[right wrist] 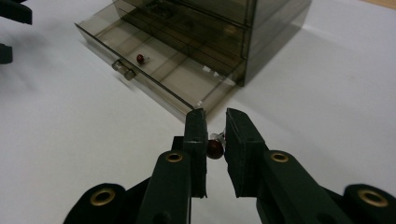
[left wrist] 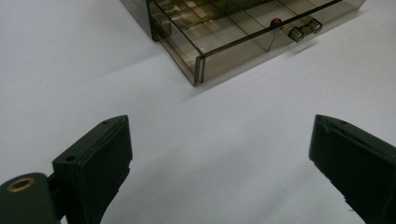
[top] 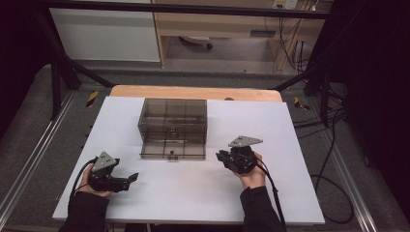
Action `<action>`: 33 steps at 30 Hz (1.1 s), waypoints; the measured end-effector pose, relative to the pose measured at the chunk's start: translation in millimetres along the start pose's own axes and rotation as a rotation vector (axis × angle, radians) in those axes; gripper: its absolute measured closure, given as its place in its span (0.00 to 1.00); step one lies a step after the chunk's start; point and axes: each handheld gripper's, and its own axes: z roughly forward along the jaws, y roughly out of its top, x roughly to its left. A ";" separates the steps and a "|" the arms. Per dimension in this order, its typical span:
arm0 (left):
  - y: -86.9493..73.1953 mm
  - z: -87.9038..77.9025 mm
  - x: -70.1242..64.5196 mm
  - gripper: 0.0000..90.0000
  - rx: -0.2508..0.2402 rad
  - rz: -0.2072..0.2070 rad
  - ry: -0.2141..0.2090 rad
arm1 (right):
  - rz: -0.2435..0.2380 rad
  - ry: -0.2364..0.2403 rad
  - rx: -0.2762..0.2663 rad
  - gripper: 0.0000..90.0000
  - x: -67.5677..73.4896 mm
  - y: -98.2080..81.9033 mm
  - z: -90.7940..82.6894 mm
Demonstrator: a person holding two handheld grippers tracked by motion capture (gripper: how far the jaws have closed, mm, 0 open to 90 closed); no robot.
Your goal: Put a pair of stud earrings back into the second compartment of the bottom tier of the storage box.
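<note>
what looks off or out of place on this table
Nothing is spilled or damaged. The bottom drawer of the smoky box stands pulled out, with one small red bulb lying loose in it. The right gripper pinches a second red bulb outside the drawer. The left gripper is open.

The left tool [left wrist: 219,163] is standing wide open above the white tabletop [left wrist: 70,70]; the open drawer [left wrist: 243,37] is lying at one o'clock.

White table [top: 290,193] bears smoky drawer box [top: 172,116].
</note>
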 end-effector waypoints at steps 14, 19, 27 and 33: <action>0.1 -0.4 0.5 0.07 -0.003 -0.001 -0.003 | -0.037 0.041 0.003 0.88 26.0 23.5 31.1; 0.3 -0.7 0.5 0.07 -0.001 0.003 -0.003 | -0.037 0.047 0.002 0.88 30.3 27.5 38.3; 0.3 -0.2 0.7 0.07 -0.001 0.002 -0.003 | -0.042 0.045 -0.004 0.88 34.8 33.4 47.2; 0.2 -0.2 0.4 0.07 -0.001 0.002 -0.004 | -0.038 0.049 -0.002 0.88 37.7 36.4 55.5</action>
